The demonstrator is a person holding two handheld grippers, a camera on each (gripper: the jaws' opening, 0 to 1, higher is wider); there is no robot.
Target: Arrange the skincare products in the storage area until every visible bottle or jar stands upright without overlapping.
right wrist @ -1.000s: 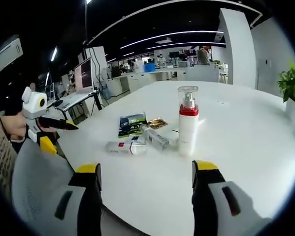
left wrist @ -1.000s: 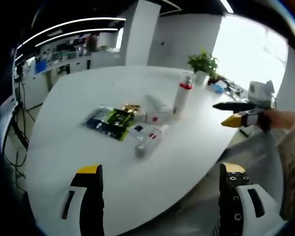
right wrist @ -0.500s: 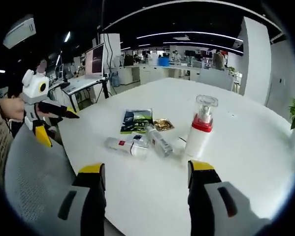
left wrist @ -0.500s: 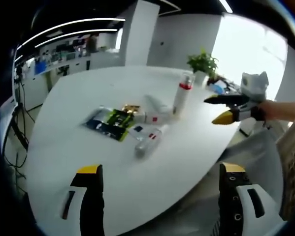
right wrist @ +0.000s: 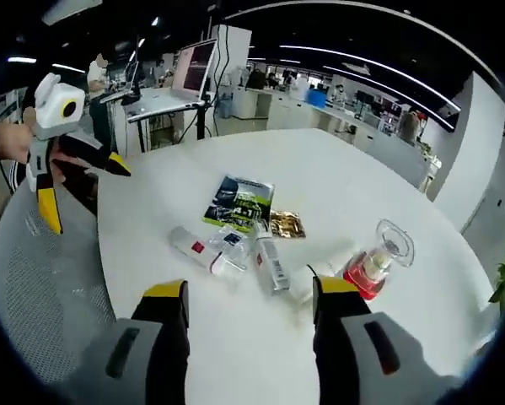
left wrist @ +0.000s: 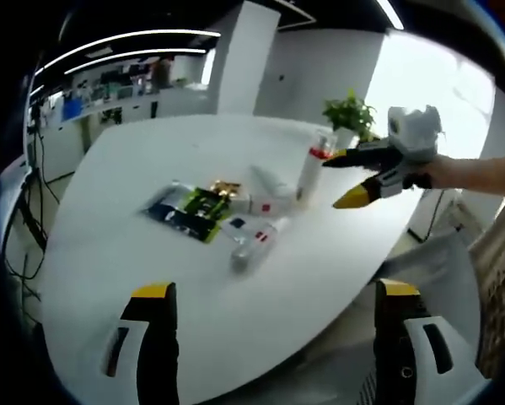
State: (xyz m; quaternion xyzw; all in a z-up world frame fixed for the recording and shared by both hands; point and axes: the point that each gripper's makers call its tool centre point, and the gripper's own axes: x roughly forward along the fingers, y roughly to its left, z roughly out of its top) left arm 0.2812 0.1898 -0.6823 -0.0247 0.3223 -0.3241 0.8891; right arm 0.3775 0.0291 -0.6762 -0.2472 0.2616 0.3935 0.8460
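With jaws spread and empty, the right gripper (right wrist: 248, 291) hangs over the upright pump bottle (right wrist: 373, 266), seemingly to reach the tubes (right wrist: 235, 253) lying on the tabletop (right wrist: 362, 186), while the left gripper (left wrist: 273, 295), also open, waits back at the edge.

Readable text: none; all print is too small and blurred.
Sachet (right wrist: 240, 202): green and dark print, illegible.
Tube (right wrist: 192, 247) beside sachet: red patch, unreadable.
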